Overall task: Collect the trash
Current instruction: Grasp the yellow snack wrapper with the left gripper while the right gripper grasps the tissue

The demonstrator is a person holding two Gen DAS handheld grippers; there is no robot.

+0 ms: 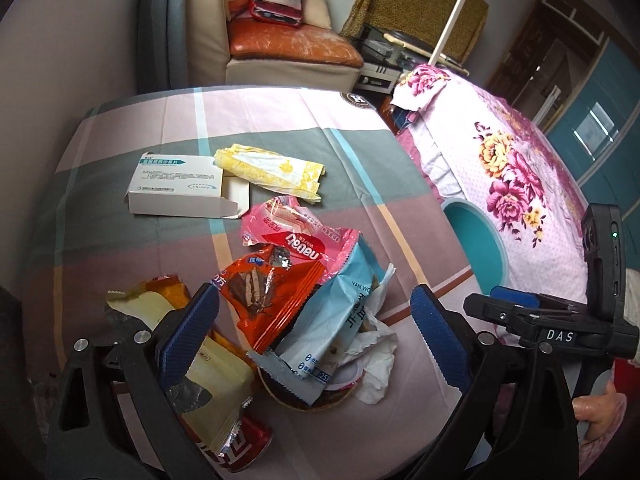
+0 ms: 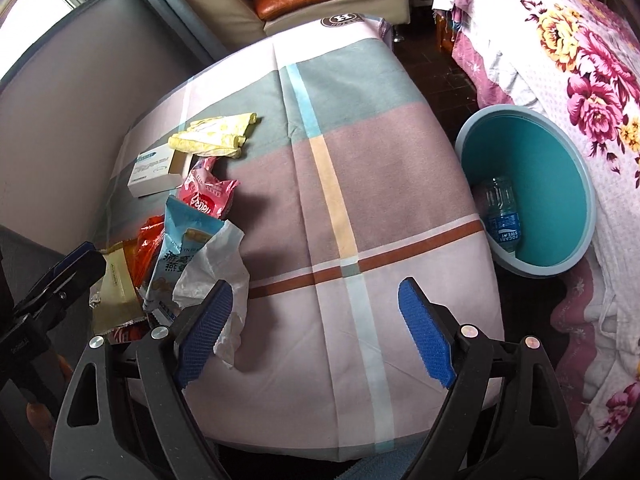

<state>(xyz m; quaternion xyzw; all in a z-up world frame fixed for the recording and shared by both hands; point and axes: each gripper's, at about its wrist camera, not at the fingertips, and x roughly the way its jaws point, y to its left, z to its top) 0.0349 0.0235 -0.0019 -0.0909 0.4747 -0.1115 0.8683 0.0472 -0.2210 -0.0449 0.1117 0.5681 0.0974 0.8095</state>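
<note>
Plaid tablecloth [image 2: 400, 184]; floral bedspread [image 1: 516, 152] beside; sofa [image 1: 276, 46] behind.

Daylight enters through window [image 2: 52, 4] at upper left, bright, overexposed. Surface [image 2: 360, 184] evenly lit, soft shadows beside wrappers [image 2: 208, 196]. Strong fisheye bending, dark vignette at corners. Centre sharp, edges slightly soft.

Both wrist views angled steeply down, close, sharing trash pile [image 1: 304, 300], table [image 2: 400, 200]

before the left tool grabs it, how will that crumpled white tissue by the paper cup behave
The white tissue is creased and draped, so probably floppy and very light. It leans against the paper cup, so it may snag or drag the light blue wrapper.
</note>
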